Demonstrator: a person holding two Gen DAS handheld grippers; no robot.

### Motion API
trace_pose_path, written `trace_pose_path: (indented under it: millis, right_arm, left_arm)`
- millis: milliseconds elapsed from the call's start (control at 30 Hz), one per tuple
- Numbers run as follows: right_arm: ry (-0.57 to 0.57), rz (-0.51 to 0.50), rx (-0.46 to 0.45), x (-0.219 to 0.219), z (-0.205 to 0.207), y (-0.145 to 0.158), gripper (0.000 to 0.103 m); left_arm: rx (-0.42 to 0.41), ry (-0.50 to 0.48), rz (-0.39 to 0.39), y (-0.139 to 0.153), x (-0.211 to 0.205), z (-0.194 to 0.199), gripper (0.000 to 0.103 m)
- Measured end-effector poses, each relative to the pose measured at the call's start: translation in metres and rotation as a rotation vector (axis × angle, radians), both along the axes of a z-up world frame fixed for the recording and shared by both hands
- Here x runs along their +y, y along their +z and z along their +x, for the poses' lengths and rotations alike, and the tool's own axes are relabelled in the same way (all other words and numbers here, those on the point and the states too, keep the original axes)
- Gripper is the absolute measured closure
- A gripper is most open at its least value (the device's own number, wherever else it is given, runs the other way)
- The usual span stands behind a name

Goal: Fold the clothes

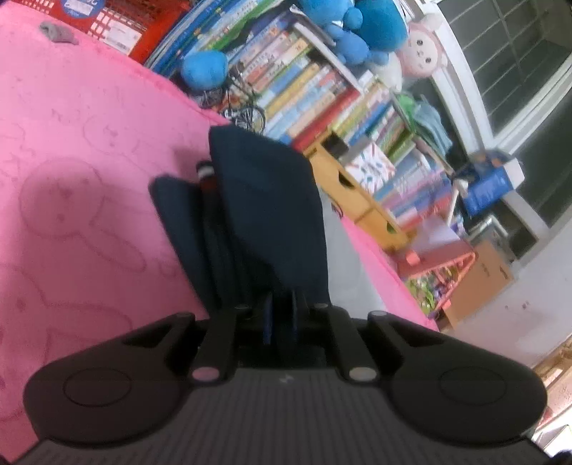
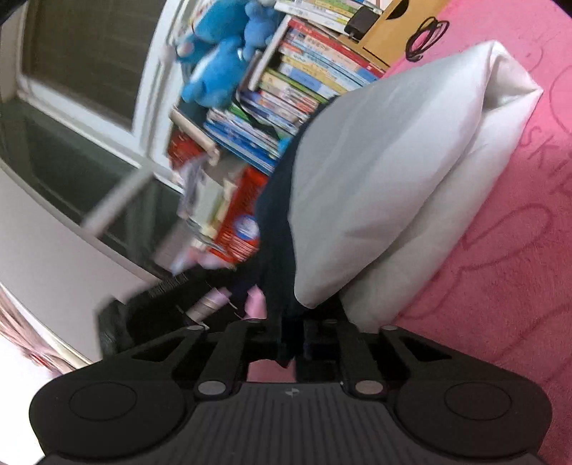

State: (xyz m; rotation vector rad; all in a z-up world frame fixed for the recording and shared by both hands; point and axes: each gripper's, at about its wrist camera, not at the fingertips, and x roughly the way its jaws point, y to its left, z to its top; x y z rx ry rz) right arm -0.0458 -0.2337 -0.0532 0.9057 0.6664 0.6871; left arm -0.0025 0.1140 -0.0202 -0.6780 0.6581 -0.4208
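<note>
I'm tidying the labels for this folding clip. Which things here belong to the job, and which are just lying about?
Part of the job:
- navy garment, pinched by both grippers
- left gripper
- right gripper

Just lying about:
- white pillow
- blue plush toys
- books
- pink bedspread

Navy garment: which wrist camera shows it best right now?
The left wrist view. There the navy garment rises unobstructed from the left gripper, folds and a striped trim visible. In the right wrist view only a dark strip of it shows above the right gripper, behind the white pillow.
</note>
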Motion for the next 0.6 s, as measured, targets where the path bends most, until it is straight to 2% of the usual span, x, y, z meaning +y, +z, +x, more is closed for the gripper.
trace_pose_path:
  millis: [33, 100, 167, 200, 233, 300, 433, 533, 600]
  right_arm:
    - [0.004, 0.007, -0.007, 0.001, 0.002, 0.001, 0.062]
    - [-0.005, -0.019, -0.027, 0.009, 0.006, 0.007, 0.058]
    - [-0.037, -0.055, -0.022, 0.018, 0.013, 0.01, 0.063]
    - [-0.05, -0.074, -0.017, 0.022, 0.016, 0.011, 0.077]
    - [-0.055, -0.094, -0.007, 0.025, 0.018, 0.012, 0.086]
    - [-0.057, -0.143, -0.004, 0.029, 0.018, 0.013, 0.091]
    - [-0.05, -0.216, -0.007, 0.03, 0.011, 0.014, 0.094]
    - [-0.038, -0.224, -0.007, 0.026, 0.006, 0.015, 0.094]
    - [-0.029, -0.195, -0.006, 0.021, 0.003, 0.017, 0.094]
  left_arm:
    - [-0.003, -0.003, -0.002, 0.0, -0.001, -0.001, 0.094]
    - [-0.007, -0.007, -0.005, 0.001, -0.002, -0.002, 0.094]
    - [-0.011, -0.005, 0.001, 0.002, -0.002, -0.003, 0.094]
    - [-0.014, 0.003, 0.011, 0.003, -0.001, -0.003, 0.094]
    - [-0.018, 0.012, 0.022, 0.004, 0.0, -0.003, 0.094]
    - [-0.026, 0.048, 0.032, 0.006, 0.004, 0.001, 0.095]
    - [-0.037, 0.21, 0.037, 0.014, 0.029, 0.012, 0.098]
    - [-0.063, 0.212, 0.023, 0.021, 0.04, 0.009, 0.097]
    - [-0.062, 0.16, 0.047, 0.021, 0.034, 0.007, 0.083]
